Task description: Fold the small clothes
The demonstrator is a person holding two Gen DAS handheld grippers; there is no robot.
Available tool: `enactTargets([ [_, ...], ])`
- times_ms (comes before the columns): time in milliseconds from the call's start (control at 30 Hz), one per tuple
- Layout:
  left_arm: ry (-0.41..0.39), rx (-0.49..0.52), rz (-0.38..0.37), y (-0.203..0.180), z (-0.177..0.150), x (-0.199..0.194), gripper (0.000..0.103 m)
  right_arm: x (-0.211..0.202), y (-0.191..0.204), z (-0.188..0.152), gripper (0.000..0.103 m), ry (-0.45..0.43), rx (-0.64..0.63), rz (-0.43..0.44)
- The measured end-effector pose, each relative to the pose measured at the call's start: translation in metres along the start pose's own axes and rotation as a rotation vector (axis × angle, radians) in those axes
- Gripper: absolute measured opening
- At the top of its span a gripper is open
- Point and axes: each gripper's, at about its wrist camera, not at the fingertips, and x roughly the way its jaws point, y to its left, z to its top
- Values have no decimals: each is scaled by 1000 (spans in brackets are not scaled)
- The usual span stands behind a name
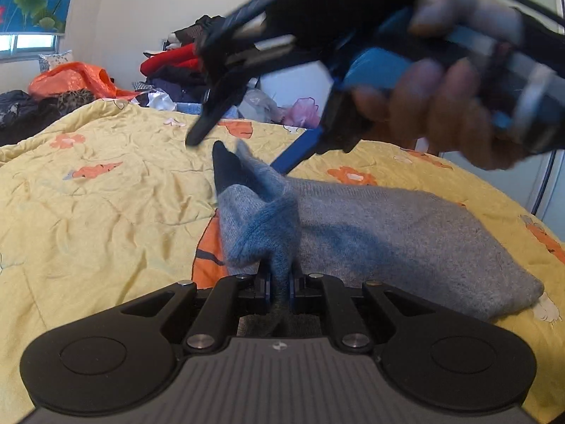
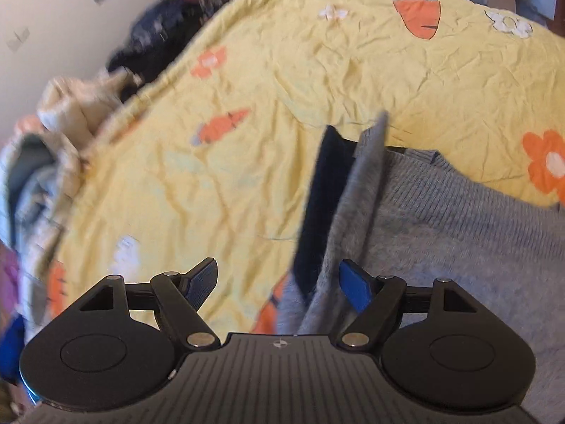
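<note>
Two grippers on one sock, fold barely begun.

Left gripper (image 1: 279, 284) has its jaws pinched tight on a bunched bit of the fuzzy grey knit sock (image 1: 370, 226), whose dark navy toe end (image 1: 226, 169) pokes up just ahead of them. Right gripper (image 2: 279, 282) hangs wide open and empty, the sock's raised edge between its fingers. Rest of the sock lies flat on the crumpled yellow flowered quilt (image 2: 247, 141), so I'd say nearly everything's left to do.

A home bedroom: a bed under a yellow flowered quilt (image 1: 106, 205), heaps of clothes (image 1: 176, 67) beyond it, a window (image 1: 28, 44) behind.
</note>
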Motion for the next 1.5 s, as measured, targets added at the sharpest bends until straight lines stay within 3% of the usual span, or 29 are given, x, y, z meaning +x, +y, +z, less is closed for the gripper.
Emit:
enactTargets([
  [100, -11, 8, 6, 1, 1, -1, 8, 16, 5, 12, 74, 30, -59, -93],
  [300, -6, 21, 2, 1, -1, 0, 8, 41, -2, 33, 68, 53, -62, -160],
  [333, -3, 27, 2, 0, -1, 1, 8, 44, -1, 34, 62, 33, -70, -171],
  [400, 6, 37, 2, -1, -1, 2, 8, 50, 2, 35, 12, 0, -143, -162],
  [533, 22, 61, -2, 0, 4, 6, 8, 47, -12, 27, 13, -39, -179, -126],
  [667, 5, 75, -41, -11, 17, 3, 9, 3, -49, 14, 13, -128, -116, -33],
  [800, -15, 121, -145, -51, 27, 7, 9, -53, -111, -10, 13, -207, -40, 11],
  [1033, 25, 227, -350, -150, 24, 36, 9, -120, -229, -85, 13, -317, 159, -34],
  [1233, 100, 313, -382, -194, 1, 54, 9, -109, -281, -134, 14, -348, 305, -13],
  [1400, 114, 369, -362, -205, -4, 61, 9, -110, -297, -134, 28, -397, 416, 112],
  [1500, 82, 423, -348, -213, -7, 56, 9, -109, -303, -126, 35, -409, 432, 108],
])
